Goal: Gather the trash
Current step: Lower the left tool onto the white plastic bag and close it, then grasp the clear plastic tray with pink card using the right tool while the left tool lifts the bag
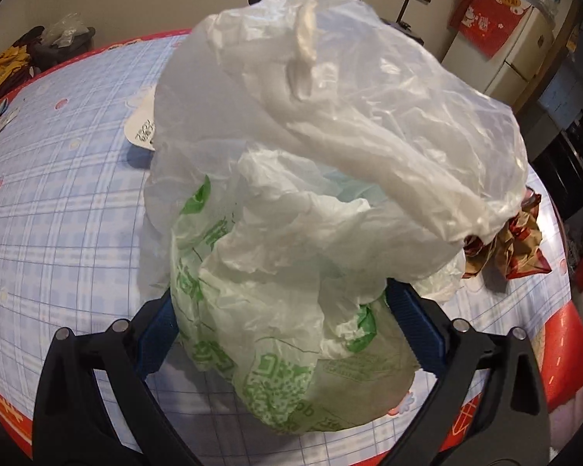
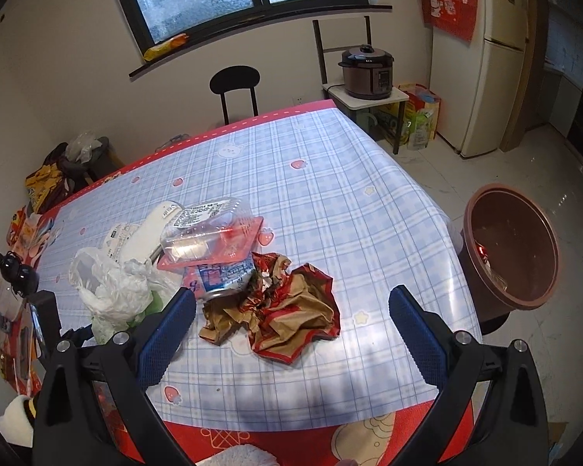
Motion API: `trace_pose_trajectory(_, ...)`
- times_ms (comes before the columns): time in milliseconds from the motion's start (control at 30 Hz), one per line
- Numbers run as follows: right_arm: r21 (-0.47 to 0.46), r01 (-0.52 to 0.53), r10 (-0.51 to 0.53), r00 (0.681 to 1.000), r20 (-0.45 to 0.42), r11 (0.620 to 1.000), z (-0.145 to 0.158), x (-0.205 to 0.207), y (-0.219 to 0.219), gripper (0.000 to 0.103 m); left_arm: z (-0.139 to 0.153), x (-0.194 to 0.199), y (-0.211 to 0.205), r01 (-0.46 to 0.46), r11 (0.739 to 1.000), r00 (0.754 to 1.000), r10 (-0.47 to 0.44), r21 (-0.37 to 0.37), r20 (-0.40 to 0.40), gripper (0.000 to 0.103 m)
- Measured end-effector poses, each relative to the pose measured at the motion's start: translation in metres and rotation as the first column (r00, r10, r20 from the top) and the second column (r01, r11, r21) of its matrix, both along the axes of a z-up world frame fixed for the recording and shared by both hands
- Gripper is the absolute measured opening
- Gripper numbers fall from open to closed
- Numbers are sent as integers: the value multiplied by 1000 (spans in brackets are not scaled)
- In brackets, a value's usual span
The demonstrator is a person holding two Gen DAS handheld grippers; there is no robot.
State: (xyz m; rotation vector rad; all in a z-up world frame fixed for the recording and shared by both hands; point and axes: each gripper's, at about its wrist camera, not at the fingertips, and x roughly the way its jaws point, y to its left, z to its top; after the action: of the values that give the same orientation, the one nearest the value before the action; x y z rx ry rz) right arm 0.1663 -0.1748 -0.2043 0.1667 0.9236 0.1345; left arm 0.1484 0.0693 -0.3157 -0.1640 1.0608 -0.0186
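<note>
Gripping a crumpled plastic bag [image 1: 291, 209], white with green print, the left gripper [image 1: 291, 334] has its blue fingers [image 1: 157, 338] closed in against the bundle's lower sides, and the bag billows up and fills most of that wrist view; whether it is lifted clear of the worktop [image 1: 58, 194] I cannot tell. The right gripper [image 2: 291, 334] hangs above the near edge of the worktop with its fingers [image 2: 167, 334] spread wide and nothing between them. Just ahead of them, slightly left of the midline, lies a crumpled red-and-brown wrapper [image 2: 283, 310], spread wider than it is tall, its long axis running roughly across the gap between the fingers. By my reading the right gripper is the nearer one to it, and a short reach forward and down would bring it in. Behind the wrapper, touching it, sit a blue-labelled cup [image 2: 225, 275] on its side and a clear plastic container [image 2: 210, 229] on a pink tray. On the floor, right of the worktop, stands a brown bin [image 2: 513, 248], open-topped; it looks to hold only a few scraps at the bottom.
</note>
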Motion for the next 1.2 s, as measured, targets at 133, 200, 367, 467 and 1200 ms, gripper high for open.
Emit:
trace_pose_trajectory(133,-5,-2,2,1000,-10,1000,-3,0,-2,98,4,-3,2,-6,1000,1000,6,-26,-8,65)
trace_pose_trajectory(200,-4,-6,6,1000,-11,1000,-2,1,-2,98,8,-8,3,8,1000,1000,-8,-28,-5,47)
trace_pose_trajectory(367,-2,-48,48,999,1,999,1,3,7,98,17,-25,10,23,997,1000,-21,-71,23,23)
trace_pose_trajectory(467,-32,-93,93,996,3,995,1,7,16,98,28,-36,19,15,994,999,-9,-109,54,20)
trace_pose_trajectory(1200,-583,-616,610,754,-242,530,-71,86,225,98,65,-124,133,-365,919,906,387,-148,169,19)
